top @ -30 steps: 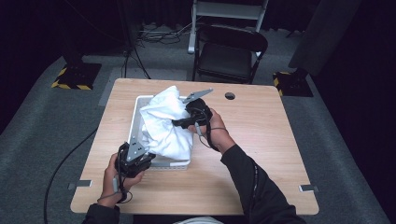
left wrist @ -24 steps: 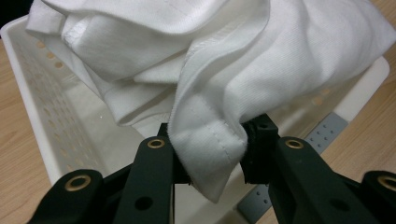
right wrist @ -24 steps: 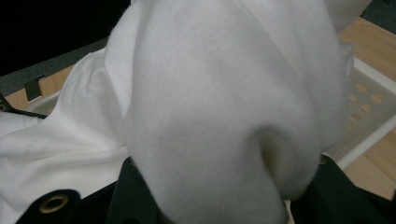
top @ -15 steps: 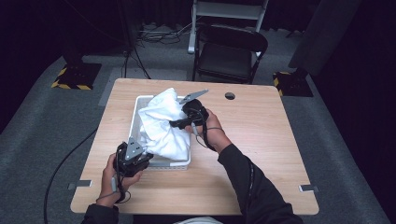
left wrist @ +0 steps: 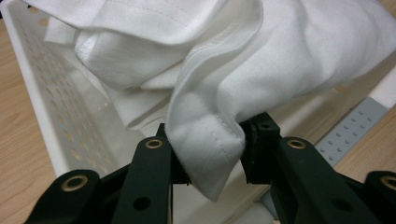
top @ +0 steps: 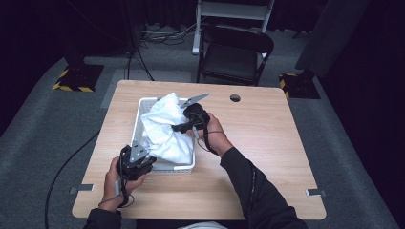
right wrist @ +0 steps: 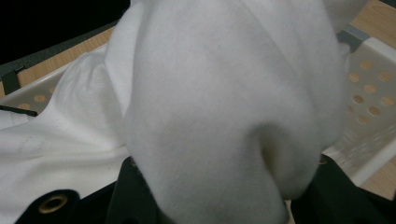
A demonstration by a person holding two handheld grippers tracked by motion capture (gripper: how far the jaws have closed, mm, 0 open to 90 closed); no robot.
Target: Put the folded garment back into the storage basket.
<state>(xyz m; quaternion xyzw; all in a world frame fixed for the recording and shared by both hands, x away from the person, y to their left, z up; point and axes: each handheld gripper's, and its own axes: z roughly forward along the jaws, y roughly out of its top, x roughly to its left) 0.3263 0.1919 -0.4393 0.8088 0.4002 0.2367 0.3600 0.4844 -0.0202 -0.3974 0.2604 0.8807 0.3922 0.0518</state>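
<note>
A white garment (top: 165, 126) is lying heaped in a white perforated basket (top: 141, 106) on the wooden table (top: 267, 143), left of the table's middle. In the high view the cloth's long axis is running from about 12 o'clock, where its bunched peak is rising above the basket's far rim, down to about 5 o'clock, where its lower edge is spilling toward the basket's near rim.

The left gripper (top: 136, 162) is sitting at the basket's near corner, at about 7 o'clock from the cloth's middle. In the left gripper view its two black jaws are pinching a stitched hem fold of the garment (left wrist: 205, 154), the hem hanging down between them.

The right gripper (top: 187, 120) is reaching in from about 3 o'clock, at the cloth's right flank. In the right gripper view a thick bulge of the garment (right wrist: 224, 116) is swelling up out of its jaws, which are closing tightly on the fabric at the bottom.
</note>
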